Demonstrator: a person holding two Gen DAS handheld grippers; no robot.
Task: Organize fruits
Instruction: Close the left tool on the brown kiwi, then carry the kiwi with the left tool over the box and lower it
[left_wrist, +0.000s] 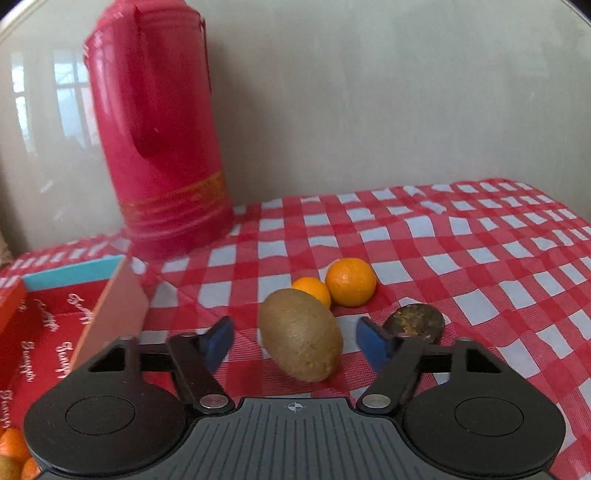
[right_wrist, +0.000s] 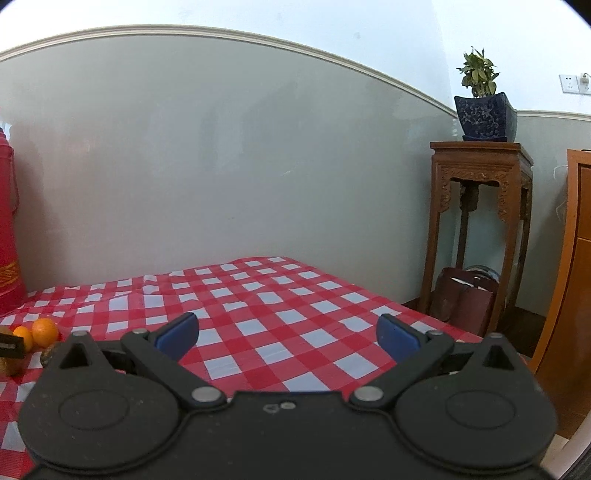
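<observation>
A brown kiwi (left_wrist: 301, 336) lies on the red-checked cloth (left_wrist: 461, 258) between the blue pads of my left gripper (left_wrist: 295, 332). A gap shows on each side of it, so the jaws stand open around it. Just behind it sit a small orange (left_wrist: 312, 290) and a bigger orange (left_wrist: 350, 282), with a dark wrinkled fruit (left_wrist: 415, 319) to the right. In the right wrist view my right gripper (right_wrist: 288, 332) hangs open over bare cloth, holding nothing. The same oranges (right_wrist: 45, 332) appear at that view's far left.
A tall red thermos (left_wrist: 159, 129) stands at the back left against the wall. A red printed box (left_wrist: 70, 275) with a raised flap (left_wrist: 114, 317) lies at the left, with several fruits (left_wrist: 11, 450) at its near corner. A wooden stand (right_wrist: 480, 206) with a potted plant (right_wrist: 484, 118) lies beyond the table's right edge.
</observation>
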